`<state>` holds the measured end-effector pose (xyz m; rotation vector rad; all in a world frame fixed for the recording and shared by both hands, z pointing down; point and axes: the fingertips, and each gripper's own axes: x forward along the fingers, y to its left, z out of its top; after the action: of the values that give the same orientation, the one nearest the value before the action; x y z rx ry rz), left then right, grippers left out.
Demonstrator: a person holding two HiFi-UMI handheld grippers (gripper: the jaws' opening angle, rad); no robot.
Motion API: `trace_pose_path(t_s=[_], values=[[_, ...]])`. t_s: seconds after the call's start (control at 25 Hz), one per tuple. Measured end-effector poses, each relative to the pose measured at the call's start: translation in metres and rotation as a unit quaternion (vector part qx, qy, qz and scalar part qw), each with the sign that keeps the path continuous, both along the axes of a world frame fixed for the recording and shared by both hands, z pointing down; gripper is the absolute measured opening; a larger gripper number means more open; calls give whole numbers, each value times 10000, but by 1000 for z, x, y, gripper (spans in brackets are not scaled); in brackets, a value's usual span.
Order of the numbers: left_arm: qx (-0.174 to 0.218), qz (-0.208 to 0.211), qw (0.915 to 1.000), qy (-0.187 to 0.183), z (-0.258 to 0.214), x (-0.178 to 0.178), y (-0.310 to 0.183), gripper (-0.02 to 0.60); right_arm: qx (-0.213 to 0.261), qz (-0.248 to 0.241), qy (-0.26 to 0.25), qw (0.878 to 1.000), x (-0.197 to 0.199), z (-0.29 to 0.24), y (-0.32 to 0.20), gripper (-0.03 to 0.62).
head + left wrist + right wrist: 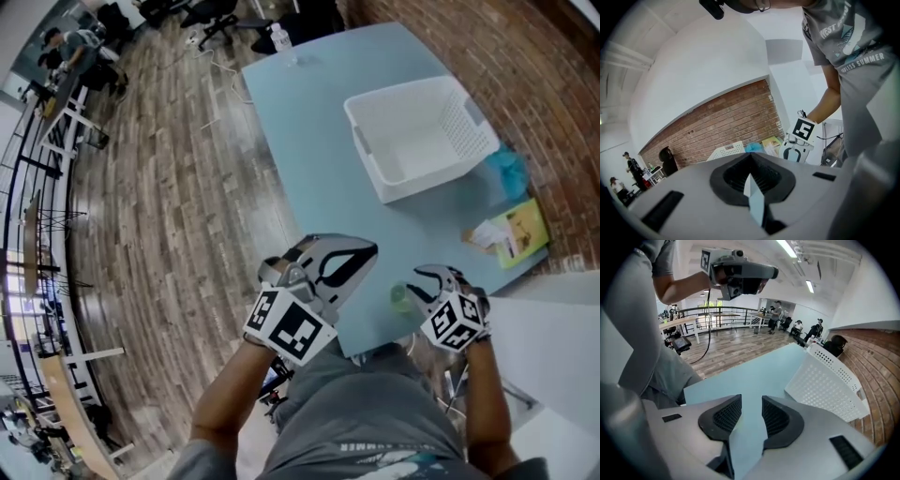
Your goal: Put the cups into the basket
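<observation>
The right tongs [424,284] gape empty beside the green cup [401,298] at the bench's [319,159] near edge — basket [466,122] well apart; left tongs [361,253] closed, empty. Centre the cup between the pads [725,416], then squeeze gently.

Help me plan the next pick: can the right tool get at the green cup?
Probably yes: the right tool, jaws open and empty, sits just beside the green cup, with nothing seen between them.
</observation>
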<state>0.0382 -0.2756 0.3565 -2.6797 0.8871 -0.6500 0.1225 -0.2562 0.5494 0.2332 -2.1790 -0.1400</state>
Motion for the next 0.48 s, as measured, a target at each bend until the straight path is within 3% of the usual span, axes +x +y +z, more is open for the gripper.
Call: trace_pose_path(t_s=[0.48], values=[[-79,181,9998,97,11,1,-37,2,-939,-94,875,9917,11,106,10,121]])
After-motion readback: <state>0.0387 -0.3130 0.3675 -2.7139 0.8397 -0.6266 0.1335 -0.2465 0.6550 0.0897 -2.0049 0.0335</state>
